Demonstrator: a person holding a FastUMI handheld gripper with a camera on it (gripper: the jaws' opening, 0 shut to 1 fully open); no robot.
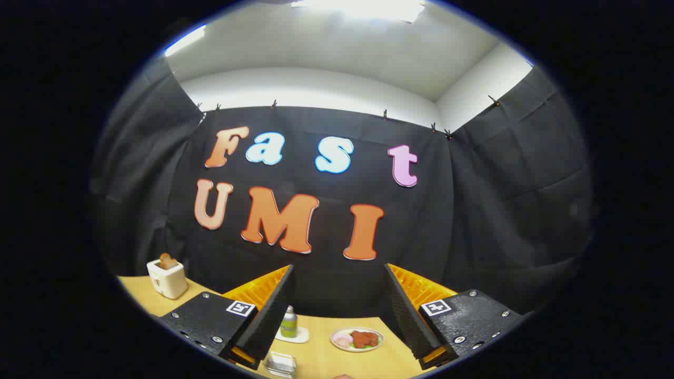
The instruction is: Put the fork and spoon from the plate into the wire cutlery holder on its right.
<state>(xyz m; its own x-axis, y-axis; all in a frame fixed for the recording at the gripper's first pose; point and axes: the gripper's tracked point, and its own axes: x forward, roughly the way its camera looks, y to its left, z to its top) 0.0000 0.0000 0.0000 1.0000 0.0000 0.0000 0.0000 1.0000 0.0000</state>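
The jaws stand wide and hold nothing, the gripper (337, 316) aimed high at the booth wall. Between its fingers, on the worktop (321, 360), sits a plate (357, 339) of food; whether fork or spoon lies there I cannot tell. Descending blind risks knocking the small bottle (288, 322) beside the near finger.

Gripper (337, 316) held high above the pale wooden surface (321, 358), fingers spread wide, nothing between them. Beyond and below the gap: small green-labelled bottle (288, 322) standing on a white coaster (299, 336); right of it, round plate of food (357, 339). Nearer, just before the bottle, clear ridged container (280, 363). Far left, well apart, white toaster (167, 278) with toast in its slot.
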